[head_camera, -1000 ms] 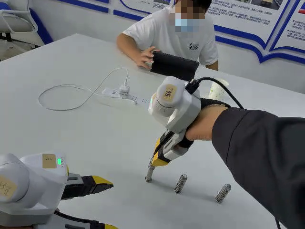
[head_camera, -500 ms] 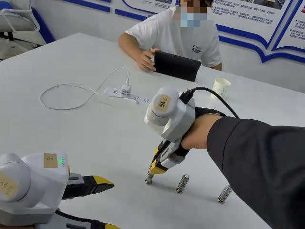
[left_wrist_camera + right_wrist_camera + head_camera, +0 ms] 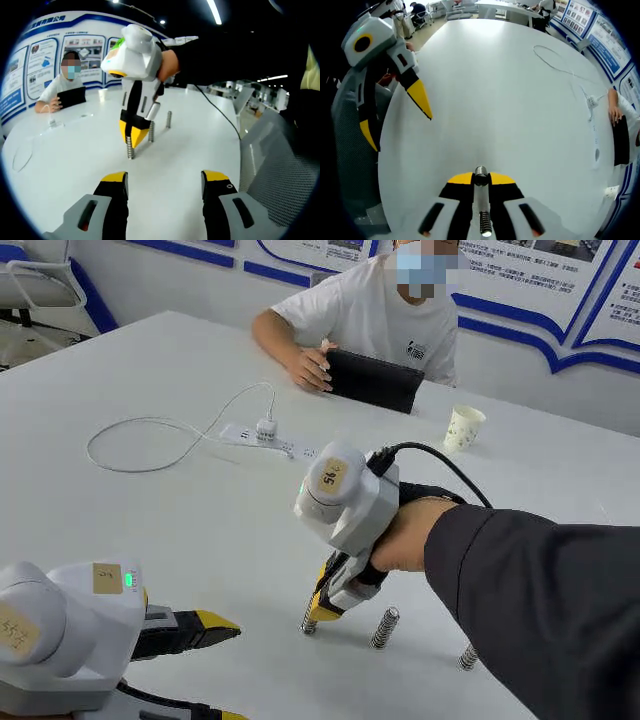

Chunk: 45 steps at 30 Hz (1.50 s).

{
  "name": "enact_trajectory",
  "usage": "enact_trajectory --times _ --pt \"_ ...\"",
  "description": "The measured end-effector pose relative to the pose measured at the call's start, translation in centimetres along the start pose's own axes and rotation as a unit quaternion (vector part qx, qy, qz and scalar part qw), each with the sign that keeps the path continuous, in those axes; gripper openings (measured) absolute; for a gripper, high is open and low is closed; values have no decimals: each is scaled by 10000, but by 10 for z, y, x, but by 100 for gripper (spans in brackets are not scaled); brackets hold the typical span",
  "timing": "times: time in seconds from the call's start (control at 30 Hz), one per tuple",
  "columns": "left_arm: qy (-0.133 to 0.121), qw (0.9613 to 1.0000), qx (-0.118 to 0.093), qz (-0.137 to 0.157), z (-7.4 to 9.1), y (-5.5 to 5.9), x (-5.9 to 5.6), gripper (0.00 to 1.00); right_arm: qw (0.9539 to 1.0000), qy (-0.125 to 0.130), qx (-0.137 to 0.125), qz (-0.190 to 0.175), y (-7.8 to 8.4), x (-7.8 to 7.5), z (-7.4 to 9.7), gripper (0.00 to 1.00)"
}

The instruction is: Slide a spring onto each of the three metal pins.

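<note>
— Spring in the head view: where does it stand?
— At 6 o'clock on the smooth white table. It is an upright coil of grey metal, and the yellow tips of the right gripper hide its top. A second spring stands at its 3 o'clock. A third spring stands further along, partly cut off by a dark sleeve.
— How much room is there around them?
— Bare tabletop on every side. The left gripper sits well apart at 8 o'clock. A paper cup and a power strip lie far off, between 11 and 1 o'clock.
— And the left gripper view?
— Its own jaws are spread wide with nothing between them. At 12 o'clock the right gripper points straight down onto the spring. The other two coils line up behind it toward 1 o'clock.
— And the right gripper view?
— At 6 o'clock the black, yellow-tipped jaws are clenched on the ribbed spring, one on each side. I cannot tell whether a pin runs inside the coil. The left gripper shows at 10 o'clock by the table's edge, with open white surface between the two grippers.
</note>
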<state>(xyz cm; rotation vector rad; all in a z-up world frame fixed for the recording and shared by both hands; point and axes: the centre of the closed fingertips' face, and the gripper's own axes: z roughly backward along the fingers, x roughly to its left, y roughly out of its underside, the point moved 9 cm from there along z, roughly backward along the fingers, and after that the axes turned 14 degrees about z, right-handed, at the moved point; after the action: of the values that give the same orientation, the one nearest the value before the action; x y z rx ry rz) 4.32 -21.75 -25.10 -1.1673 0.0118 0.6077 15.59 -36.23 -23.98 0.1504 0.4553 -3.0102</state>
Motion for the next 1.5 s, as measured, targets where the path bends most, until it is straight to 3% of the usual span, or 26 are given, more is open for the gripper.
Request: enact_trajectory --times 1.03,1.5 --pt "-22 10000 -17 20 0 -1 1 60 9996 219 -19 -195 4 -2 -10 13" --pt "-28 10000 -9 -14 -2 -5 2 62 9990 346 -159 -250 12 -2 3 24"
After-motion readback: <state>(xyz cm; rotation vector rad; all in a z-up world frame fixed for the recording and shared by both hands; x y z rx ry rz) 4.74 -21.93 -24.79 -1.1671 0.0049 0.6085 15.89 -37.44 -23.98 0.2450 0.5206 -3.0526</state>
